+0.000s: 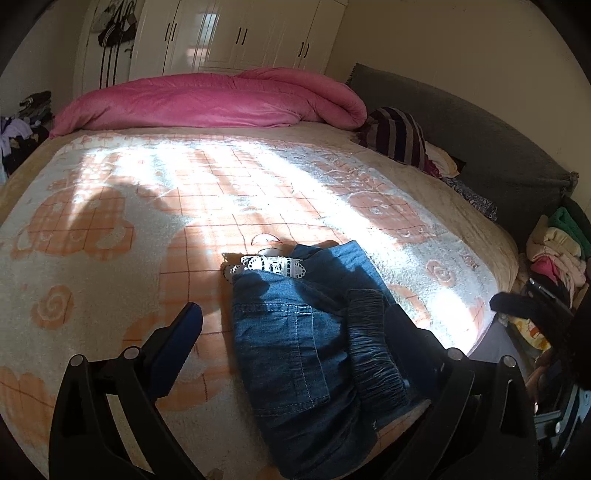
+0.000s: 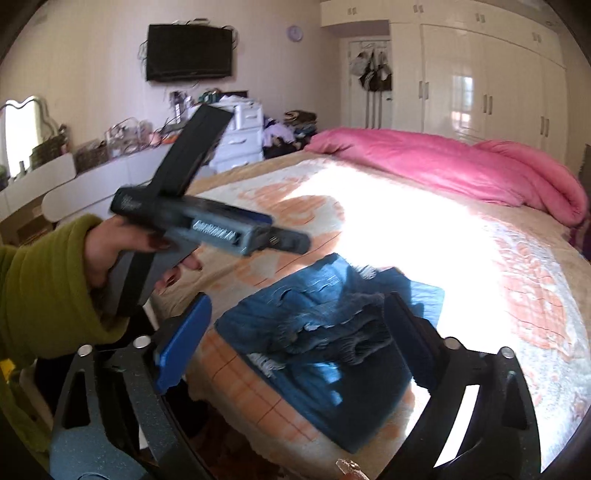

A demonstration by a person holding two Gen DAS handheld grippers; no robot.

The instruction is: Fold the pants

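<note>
One pair of blue denim pants lies folded into a compact bundle near the front edge of the bed, on one cream blanket patterned with orange checks and flowers. A strip of white lace peeks out at the far end of the bundle, and one gathered elastic waistband runs along its right side in the left wrist view. The left gripper hangs above the pants with its two fingers spread wide, one on each side of the bundle and neither pressing on the cloth. The right gripper is likewise wide apart over the same bundle, its two fingers clear of the denim, holding nothing. In the right wrist view one hand in a green sleeve grips the handle of the left gripper's body. One pink quilt is heaped across the far end of the bed, and one striped garment lies beside the dark headboard. A stack of folded clothes sits off the bed's right side. White wardrobe doors line the far wall, and one television hangs on the wall in the right wrist view, with one round clock near it.
</note>
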